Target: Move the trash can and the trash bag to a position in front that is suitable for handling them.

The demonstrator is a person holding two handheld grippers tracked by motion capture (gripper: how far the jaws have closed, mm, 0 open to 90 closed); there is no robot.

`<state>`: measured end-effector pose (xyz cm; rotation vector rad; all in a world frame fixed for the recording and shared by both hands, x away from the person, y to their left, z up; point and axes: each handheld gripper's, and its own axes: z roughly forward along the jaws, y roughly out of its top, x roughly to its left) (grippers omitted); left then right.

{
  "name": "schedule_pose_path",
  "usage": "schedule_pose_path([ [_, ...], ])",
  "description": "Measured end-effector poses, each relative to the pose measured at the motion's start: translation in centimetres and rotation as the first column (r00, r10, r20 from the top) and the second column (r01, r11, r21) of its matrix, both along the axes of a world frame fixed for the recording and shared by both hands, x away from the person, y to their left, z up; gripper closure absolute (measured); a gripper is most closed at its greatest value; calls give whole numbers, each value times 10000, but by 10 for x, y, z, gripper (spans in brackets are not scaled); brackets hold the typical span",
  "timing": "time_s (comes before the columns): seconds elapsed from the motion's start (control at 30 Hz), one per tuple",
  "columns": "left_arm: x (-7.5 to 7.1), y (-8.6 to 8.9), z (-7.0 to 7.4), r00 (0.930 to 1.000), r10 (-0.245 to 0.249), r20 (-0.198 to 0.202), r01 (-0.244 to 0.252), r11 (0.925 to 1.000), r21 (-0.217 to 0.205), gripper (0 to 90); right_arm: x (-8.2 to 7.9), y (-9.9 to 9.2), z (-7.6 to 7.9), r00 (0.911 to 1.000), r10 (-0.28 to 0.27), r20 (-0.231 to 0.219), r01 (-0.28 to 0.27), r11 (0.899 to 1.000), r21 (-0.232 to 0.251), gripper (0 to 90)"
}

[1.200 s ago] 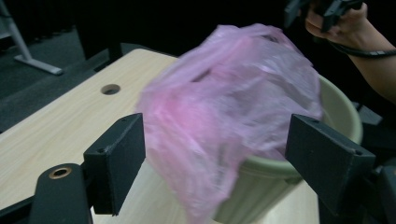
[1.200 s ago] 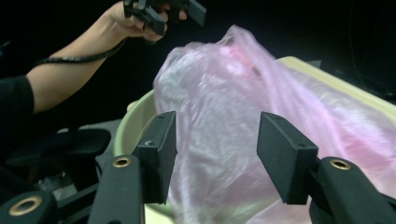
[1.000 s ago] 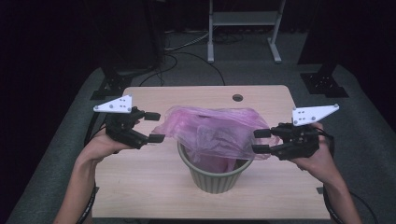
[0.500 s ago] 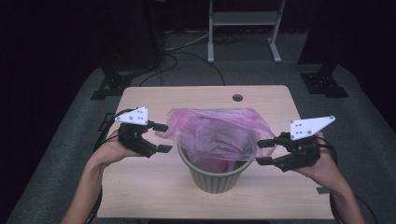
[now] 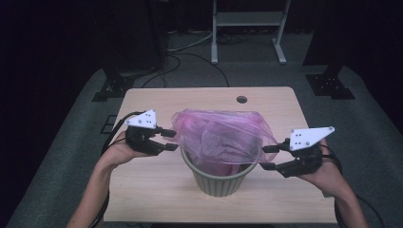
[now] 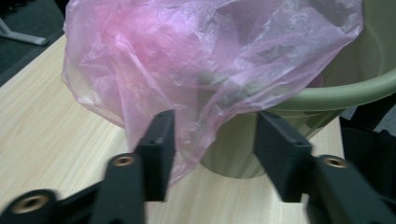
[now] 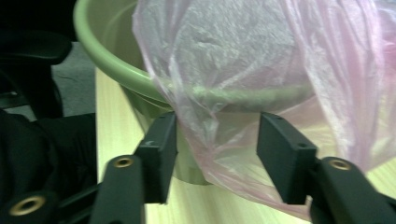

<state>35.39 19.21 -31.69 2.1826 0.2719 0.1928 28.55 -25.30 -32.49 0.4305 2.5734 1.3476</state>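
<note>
Both grippers have been lowered from above rim height to either side of the bin, and their jaws have just been closing around the hanging bag film.

On the wooden table the green plastic bin is seen near the middle, toward the near edge, with the pink plastic bag billowing over its rim and sagging down both sides. The left gripper is held about half open with the bag's left skirt between the jaws, touching one pad at most and not yet pinched. The right gripper is likewise held half open around the right skirt. The film is judged very light, limp, slippery and easily torn, so a hold is best taken on a gathered fold at the hem below the rim, not on one stretched layer.
</note>
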Motion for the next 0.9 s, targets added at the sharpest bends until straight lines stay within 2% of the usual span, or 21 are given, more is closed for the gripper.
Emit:
schedule_pose_path([
  [0.03, 0, 0, 0, 10000, 0, 0, 0, 10000, 0, 576, 0, 0, 0, 10000, 0, 0, 0, 10000, 0, 499],
  [0.07, 0, -1, 0, 10000, -46, 77, 46, 10000, -23, 617, 0, 0, 0, 9999, -116, -18, 116, 9999, -89, 602],
  [0.1, 0, -1, 0, 10000, -46, 77, 46, 10000, -23, 660, 0, 1, 0, 9999, -112, -95, 112, 9999, -55, 620],
  [0.13, -2, -3, -1, 9996, -189, 203, 188, 9998, 64, 720, 0, 2, 0, 9998, -171, -135, 169, 9998, -94, 677],
  [0.17, -2, -3, -1, 9996, -189, 203, 188, 9998, 64, 772, 0, 2, 0, 9998, -171, -135, 169, 9998, -94, 677],
  [0.2, -3, -4, -1, 9994, -229, 257, 226, 9997, 90, 820, 1, 3, -1, 9989, -185, -426, 181, 9998, -113, 745],
  [0.23, -4, -4, -1, 9993, -236, 296, 234, 9997, 71, 869, 1, 4, -1, 9984, -196, -523, 191, 9998, -101, 791],
  [0.27, -5, -3, 0, 9988, -373, 325, 376, 9992, -96, 899, 1, 5, 0, 9976, -148, -679, 142, 9999, -96, 833],
  [0.3, -5, -3, 0, 9988, -373, 325, 376, 9992, -96, 899, 1, 5, 0, 9976, -148, -679, 142, 9999, -96, 833],
  [0.33, -7, -2, 1, 9987, -439, 276, 446, 9986, -269, 899, 2, 5, 0, 9971, -109, -755, 104, 9999, -72, 862],
  [0.37, -9, 0, 2, 9982, -538, 276, 551, 9973, -481, 900, 2, 6, 0, 9949, -36, -1013, 34, 10000, -24, 898],
  [0.47, -15, 5, 2, 9966, -824, 34, 824, 9923, -925, 900, 1, 5, 1, 9906, 126, -1359, -113, 9999, 102, 900],
  [0.5, -15, 5, 2, 9966, -824, 34, 824, 9923, -925, 900, 1, 5, 1, 9906, 126, -1359, -113, 9999, 102, 900],
  [0.53, -23, 9, 1, 9931, -1167, -129, 1142, 9858, -1233, 900, -1, 3, 1, 9879, 340, -1511, -309, 9993, 231, 900],
  [0.57, -23, 9, 1, 9931, -1167, -129, 1142, 9858, -1233, 900, -1, 3, 1, 9879, 340, -1511, -309, 9993, 231, 900],
  [0.6, -32, 12, -1, 9896, -1426, -198, 1388, 9814, -1327, 900, -5, 1, 0, 9842, 619, -1659, -552, 9975, 445, 900],
  [0.7, -40, 13, -5, 9872, -1574, -263, 1533, 9811, -1185, 900, -7, -1, -2, 9811, 785, -1768, -734, 9967, 352, 900],
  [0.73, -45, 13, -10, 9862, -1605, -401, 1566, 9840, -853, 900, -9, -1, -6, 9774, 755, -1972, -748, 9971, 108, 900],
  [0.77, -45, 13, -10, 9862, -1605, -401, 1566, 9840, -853, 900, -10, -1, -8, 9759, 761, -2047, -769, 9970, 41, 900],
  [0.8, -48, 13, -19, 9847, -1634, -609, 1600, 9855, -561, 900, -10, -1, -10, 9734, 777, -2157, -805, 9967, -42, 900],
  [0.9, -50, 11, -27, 9823, -1696, -793, 1666, 9851, -437, 900, -10, -1, -16, 9684, 791, -2366, -857, 9962, -177, 900],
])
